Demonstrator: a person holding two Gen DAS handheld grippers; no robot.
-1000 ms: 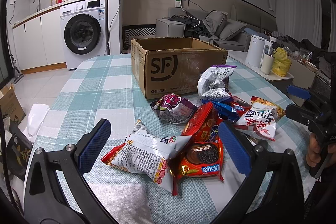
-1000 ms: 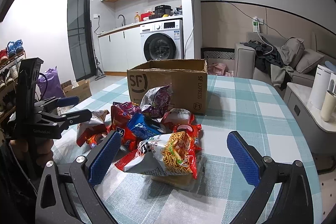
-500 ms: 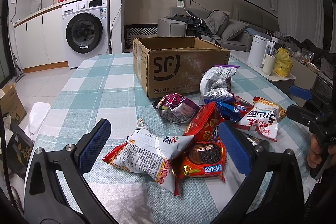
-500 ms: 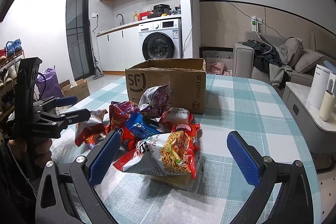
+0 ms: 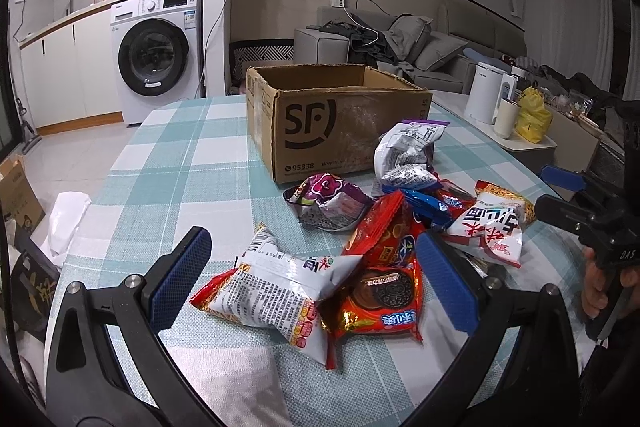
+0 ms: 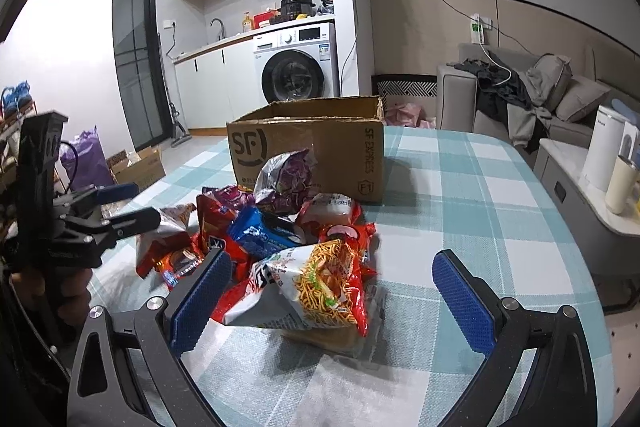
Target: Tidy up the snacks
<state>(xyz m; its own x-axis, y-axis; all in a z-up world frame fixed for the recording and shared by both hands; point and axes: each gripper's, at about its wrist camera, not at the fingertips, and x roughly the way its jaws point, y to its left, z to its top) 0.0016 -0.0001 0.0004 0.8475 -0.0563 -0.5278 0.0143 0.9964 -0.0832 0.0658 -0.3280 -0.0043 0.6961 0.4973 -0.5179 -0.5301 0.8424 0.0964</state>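
Approaching: we hold both the left hand-held gripper [image 5: 312,277] and right hand-held gripper [image 6: 328,291] open, empty.
Next: close on white crinkly snack bag [image 5: 276,291], carry to brown cardboard box [image 5: 340,123].

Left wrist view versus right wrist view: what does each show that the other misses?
Left wrist only: the red chocolate-sandwich-cookie packet and yellow plastic bag. Right wrist only: the purple plastic bag on the floor and the box's "SF EXPRESS" side panel. Both: the open brown cardboard box, noodle snack bag, and both open grippers, left gripper, right gripper.
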